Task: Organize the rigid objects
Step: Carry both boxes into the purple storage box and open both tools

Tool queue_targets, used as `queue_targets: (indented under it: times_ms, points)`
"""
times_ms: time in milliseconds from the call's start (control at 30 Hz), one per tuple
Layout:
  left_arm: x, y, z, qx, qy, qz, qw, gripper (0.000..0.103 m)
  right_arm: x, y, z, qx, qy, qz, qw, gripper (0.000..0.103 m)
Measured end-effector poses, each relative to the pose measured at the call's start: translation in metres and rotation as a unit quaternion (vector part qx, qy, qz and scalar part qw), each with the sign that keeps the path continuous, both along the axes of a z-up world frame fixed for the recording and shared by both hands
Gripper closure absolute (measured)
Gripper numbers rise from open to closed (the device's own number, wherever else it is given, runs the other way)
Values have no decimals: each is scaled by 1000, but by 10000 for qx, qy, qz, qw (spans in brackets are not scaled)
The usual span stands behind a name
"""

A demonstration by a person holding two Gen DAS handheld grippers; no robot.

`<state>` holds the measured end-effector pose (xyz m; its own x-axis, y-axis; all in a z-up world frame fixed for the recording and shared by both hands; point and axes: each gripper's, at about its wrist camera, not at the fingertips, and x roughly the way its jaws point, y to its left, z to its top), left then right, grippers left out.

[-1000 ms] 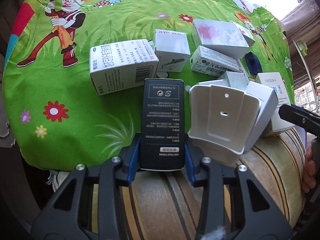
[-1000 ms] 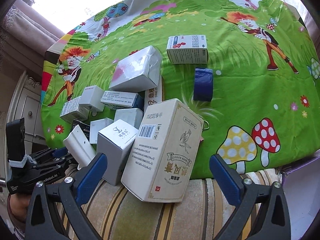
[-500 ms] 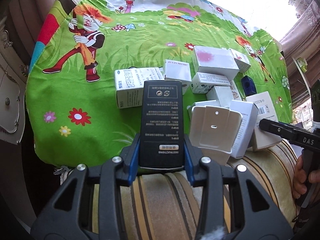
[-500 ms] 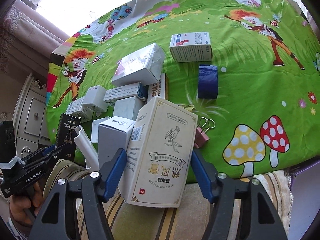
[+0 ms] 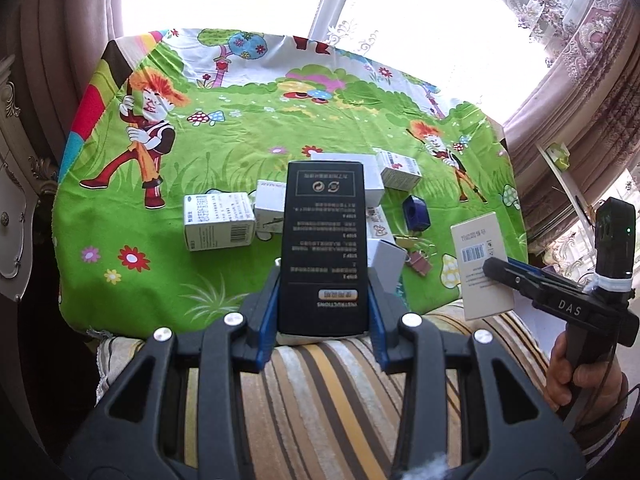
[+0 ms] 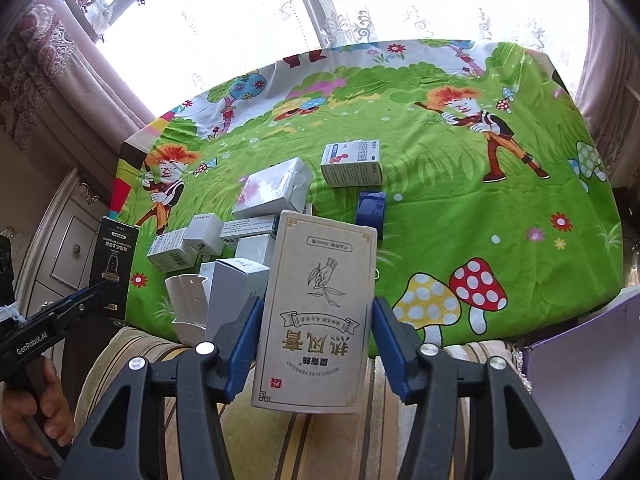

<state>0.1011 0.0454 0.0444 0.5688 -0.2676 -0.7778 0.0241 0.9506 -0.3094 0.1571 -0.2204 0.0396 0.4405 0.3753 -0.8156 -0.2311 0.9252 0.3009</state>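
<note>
Cartoon-print green tablecloth [image 5: 224,136] behind left hand-held gripper [image 5: 323,312] clamping black box [image 5: 323,248], right hand-held gripper [image 6: 316,344] clamping cream, possibly ointment, box [image 6: 320,312].

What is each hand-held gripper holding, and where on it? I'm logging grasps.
Left hand-held gripper: tall black cardboard box, clamped by its long sides near the bottom end. Right hand-held gripper: tall cream cardboard box, same way.

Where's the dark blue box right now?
The dark blue box lies on the green tablecloth, centre of the right wrist view, just below the white-and-blue medicine box and just beyond the top edge of the beige carton.
</note>
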Motion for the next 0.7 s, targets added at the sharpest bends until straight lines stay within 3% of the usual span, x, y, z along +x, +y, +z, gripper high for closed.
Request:
queue_targets:
  times_ms: [367,700]
  points:
    - [-1,-106,5,-29,30,-1072,9942,61,-40,-81,42,-823,-850,-882,9891,48]
    - [-9,-217,3,276,116,-2156,9760,61,-72,-168,31,-1797,-974,-1808,9621,48]
